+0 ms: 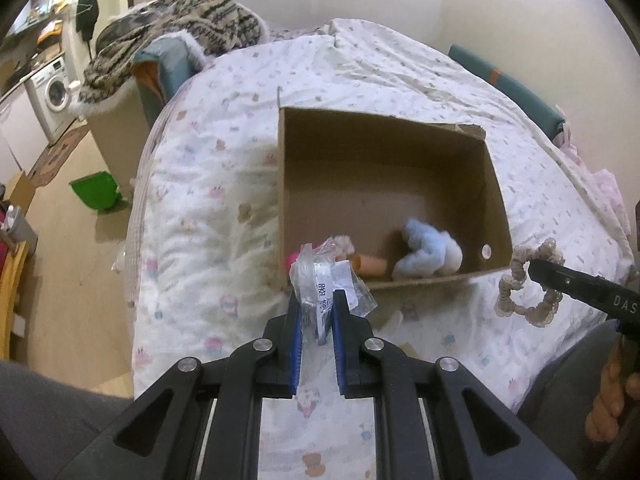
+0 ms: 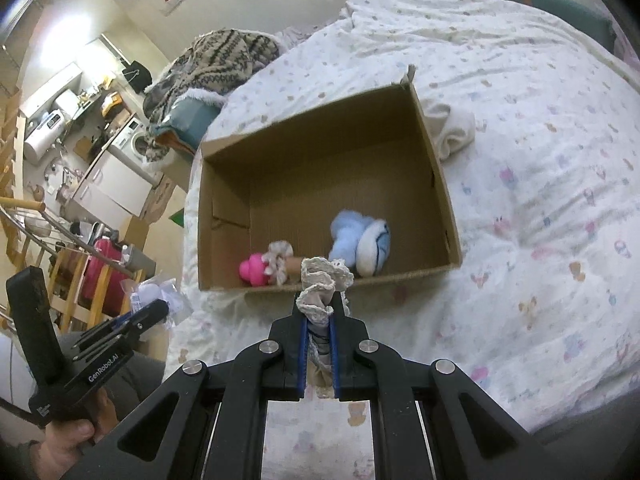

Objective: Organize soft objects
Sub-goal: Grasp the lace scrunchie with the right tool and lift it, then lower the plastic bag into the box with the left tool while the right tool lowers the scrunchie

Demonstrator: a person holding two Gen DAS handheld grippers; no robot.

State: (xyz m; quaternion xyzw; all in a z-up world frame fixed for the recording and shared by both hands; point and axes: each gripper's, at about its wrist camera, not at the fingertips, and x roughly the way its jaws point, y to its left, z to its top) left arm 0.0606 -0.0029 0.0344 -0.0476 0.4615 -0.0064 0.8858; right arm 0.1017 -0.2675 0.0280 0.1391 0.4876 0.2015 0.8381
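An open cardboard box (image 1: 384,136) (image 2: 312,128) sits on the bed. Inside lie a light blue plush (image 1: 428,256) (image 2: 360,242), a pink toy (image 2: 254,270), a small scrunchie (image 2: 278,258) and an orange tube (image 1: 370,266). My left gripper (image 1: 316,300) is shut on a clear plastic bag (image 1: 320,276) just before the box's near left corner. My right gripper (image 2: 320,308) is shut on a beige lace scrunchie (image 2: 320,280) (image 1: 520,284) just before the box's near wall. The right gripper also shows in the left wrist view (image 1: 532,266), and the left gripper in the right wrist view (image 2: 160,310).
The bed has a white printed duvet (image 1: 208,200) (image 2: 540,200). A patterned knit blanket (image 1: 176,28) (image 2: 216,64) lies at the bed's far left. A rolled white cloth (image 2: 452,128) lies by the box's right wall. A green bin (image 1: 96,196) stands on the floor at left.
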